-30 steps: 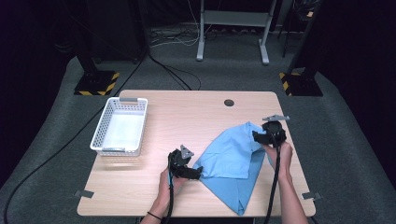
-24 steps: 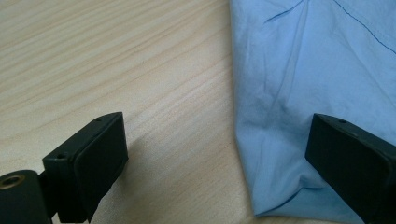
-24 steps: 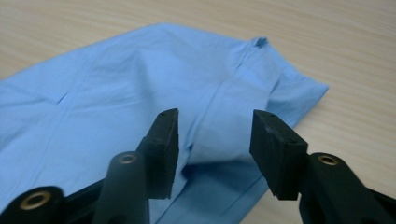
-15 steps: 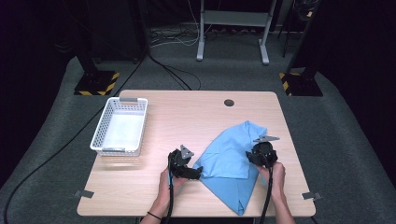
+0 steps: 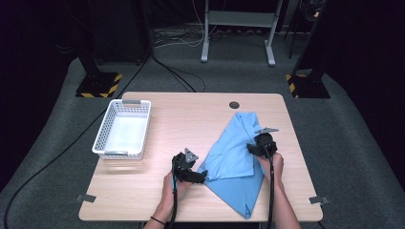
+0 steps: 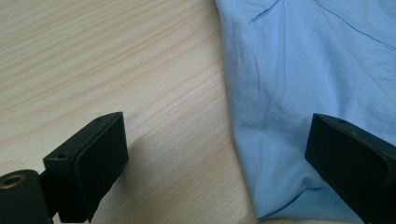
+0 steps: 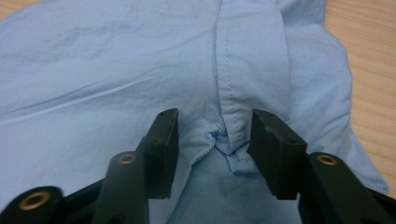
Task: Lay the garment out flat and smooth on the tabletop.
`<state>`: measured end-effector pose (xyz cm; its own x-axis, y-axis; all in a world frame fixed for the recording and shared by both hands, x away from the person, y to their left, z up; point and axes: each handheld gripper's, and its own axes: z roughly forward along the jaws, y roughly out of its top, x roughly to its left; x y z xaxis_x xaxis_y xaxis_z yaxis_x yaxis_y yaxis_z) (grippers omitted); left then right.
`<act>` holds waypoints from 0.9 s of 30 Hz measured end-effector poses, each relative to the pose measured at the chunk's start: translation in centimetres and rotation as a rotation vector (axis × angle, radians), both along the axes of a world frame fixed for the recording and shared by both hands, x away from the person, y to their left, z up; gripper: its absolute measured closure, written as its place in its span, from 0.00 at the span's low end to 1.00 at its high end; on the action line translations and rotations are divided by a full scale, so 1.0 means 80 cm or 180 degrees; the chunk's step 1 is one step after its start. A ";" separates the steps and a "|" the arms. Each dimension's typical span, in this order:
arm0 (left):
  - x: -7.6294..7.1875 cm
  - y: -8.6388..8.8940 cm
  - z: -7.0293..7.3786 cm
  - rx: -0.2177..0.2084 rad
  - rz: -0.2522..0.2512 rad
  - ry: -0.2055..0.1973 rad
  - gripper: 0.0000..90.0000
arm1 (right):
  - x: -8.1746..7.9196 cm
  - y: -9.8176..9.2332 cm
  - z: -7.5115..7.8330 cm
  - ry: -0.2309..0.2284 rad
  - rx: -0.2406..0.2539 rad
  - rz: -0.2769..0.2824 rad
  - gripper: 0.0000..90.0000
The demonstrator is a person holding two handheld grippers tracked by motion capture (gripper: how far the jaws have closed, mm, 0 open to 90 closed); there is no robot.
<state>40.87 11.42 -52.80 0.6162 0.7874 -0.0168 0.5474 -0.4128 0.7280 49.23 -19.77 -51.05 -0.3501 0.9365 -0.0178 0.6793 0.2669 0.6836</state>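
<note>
Straddling a puckered seam of the blue shirt [image 7: 116, 70] with my right gripper [image 7: 215, 149], jaws part open after widening and not yet pinching, I risk catching one layer only; my left gripper [image 6: 215, 158], gaping at its hem, could shove the cloth askew.

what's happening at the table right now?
A person is working a light blue shirt on the wooden table with two handheld grippers. The right gripper is down on the cloth, jaws partly open astride a bunched seam, having just been opening. The left gripper sits wide open at the shirt's edge. A white basket stands to the left.
</note>
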 end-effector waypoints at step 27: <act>0.003 0.034 0.000 -0.0002 0.0020 0.0005 0.06 | -0.058 -0.025 -0.013 -0.0249 0.0196 -0.0198 0.58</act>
